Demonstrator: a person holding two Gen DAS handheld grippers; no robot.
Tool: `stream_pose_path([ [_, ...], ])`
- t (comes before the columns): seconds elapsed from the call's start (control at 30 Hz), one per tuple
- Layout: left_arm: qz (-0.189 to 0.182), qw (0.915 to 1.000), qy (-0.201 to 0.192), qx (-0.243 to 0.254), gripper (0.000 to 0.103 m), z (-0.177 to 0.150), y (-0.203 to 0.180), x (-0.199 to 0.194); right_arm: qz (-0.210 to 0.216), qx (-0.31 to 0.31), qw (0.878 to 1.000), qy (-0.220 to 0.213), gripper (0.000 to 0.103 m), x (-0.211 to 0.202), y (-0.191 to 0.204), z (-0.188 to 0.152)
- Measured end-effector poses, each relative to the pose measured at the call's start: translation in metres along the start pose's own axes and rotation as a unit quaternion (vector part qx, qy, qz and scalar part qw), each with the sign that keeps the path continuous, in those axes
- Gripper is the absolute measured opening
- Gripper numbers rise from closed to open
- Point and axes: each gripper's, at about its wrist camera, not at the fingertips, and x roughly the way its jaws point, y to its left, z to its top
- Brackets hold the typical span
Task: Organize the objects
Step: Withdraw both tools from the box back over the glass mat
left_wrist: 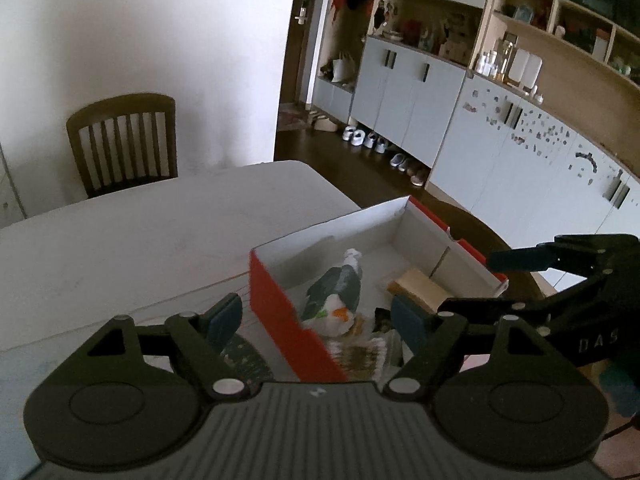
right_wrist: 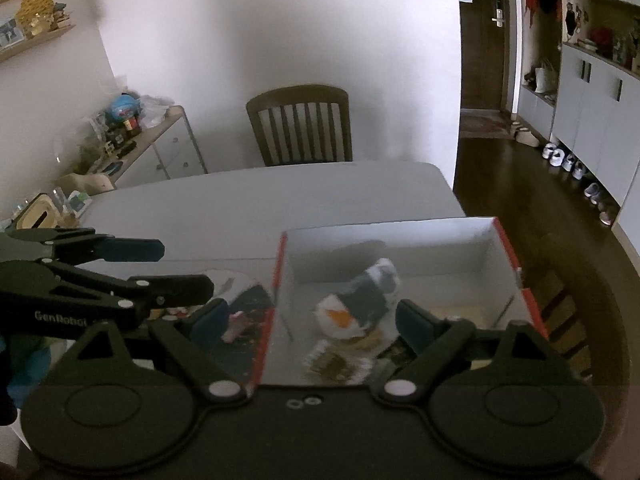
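- While both tongs hang over the near end of the box, the left wrist view is taken first: the left tongs point(left_wrist: 318, 318) are spread wide, nothing held between the blue-padded fingers point(left_wrist: 224, 316).
- An open red cardboard box with a white inside point(left_wrist: 276, 312) is seen standing on the pale grey worktop point(left_wrist: 140, 240), at its right edge.
- A rolled grey-and-white sock bundle with an orange patch point(left_wrist: 336, 300) is seen lying inside the box, beside a flat tan packet point(left_wrist: 420, 286); blurred brown-and-white items lie nearer the camera.
- The right tongs point(left_wrist: 468, 284) are seen from the side at the box's right wall, parted and holding nothing.
- From the right wrist view, the right tongs point(right_wrist: 314, 320) are shown wide apart and holding nothing, above the box point(right_wrist: 528, 292) and the sock bundle point(right_wrist: 356, 304).
- The left tongs point(right_wrist: 188, 268) are seen at the left, parted, over a dark patterned item point(right_wrist: 248, 308) lying on the worktop point(right_wrist: 260, 200) just outside the box's red wall.
- A brown slatted wooden chair point(right_wrist: 300, 124) is seen beyond the worktop.
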Motion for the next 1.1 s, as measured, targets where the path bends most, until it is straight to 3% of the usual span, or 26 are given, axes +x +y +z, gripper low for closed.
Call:
stream_pose_path([
  [0.43, -0.018, 0.9998, -0.007, -0.004, 0.089, -0.024, 0.07, -0.031, -0.009, -0.007, 1.0, -0.005, 0.097, 0.02, 0.076, -0.006],
  [0.53, -0.014, 0.9998, -0.009, -0.012, 0.102, -0.034, 0.093, -0.035, -0.012, -0.01, 1.0, -0.002, 0.098, 0.028, 0.093, -0.01],
  [1.1, 0.016, 0.9998, 0.006, -0.006, 0.103, -0.1, 0.194, -0.033, -0.045, 0.001, 0.998, 0.035, 0.098, 0.081, 0.132, -0.041],
])
